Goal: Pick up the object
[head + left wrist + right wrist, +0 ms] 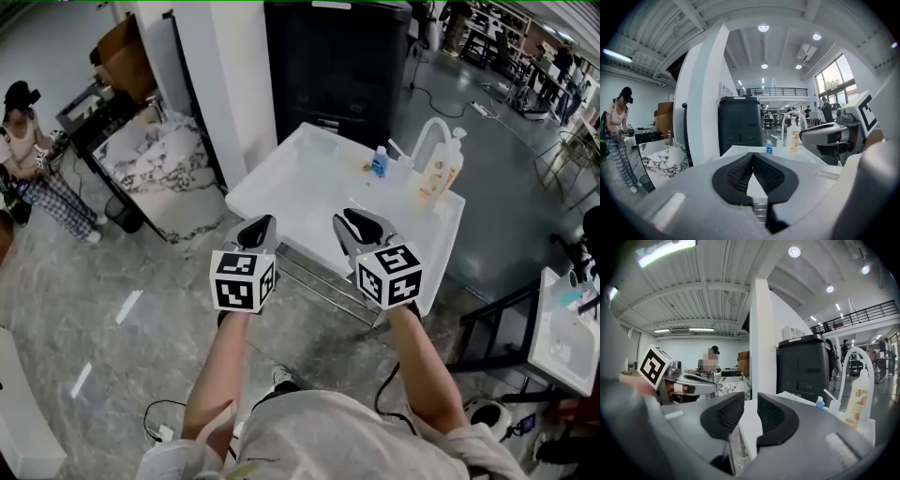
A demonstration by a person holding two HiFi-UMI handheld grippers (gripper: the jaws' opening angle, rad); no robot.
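A white table [300, 192] stands in front of me. At its far right side are a small blue bottle [379, 162], a tall pump bottle with an orange label [442, 173] and a curved white tube [427, 136]. Both grippers hover over the table's near edge, well short of the bottles. My left gripper [258, 230] has its pads meeting at the tips [753, 157], with nothing between them. On my right gripper [361, 225] the pads stand a little apart [751, 401] and the gap is empty. The blue bottle [769, 148] [820, 402] shows far ahead in both gripper views.
A black cabinet [333, 66] stands behind the table, beside a white pillar [220, 75]. Further left are a marble-topped table [159, 159] and a person [33, 159]. Another white table [562, 328] is at the right. The floor is grey stone.
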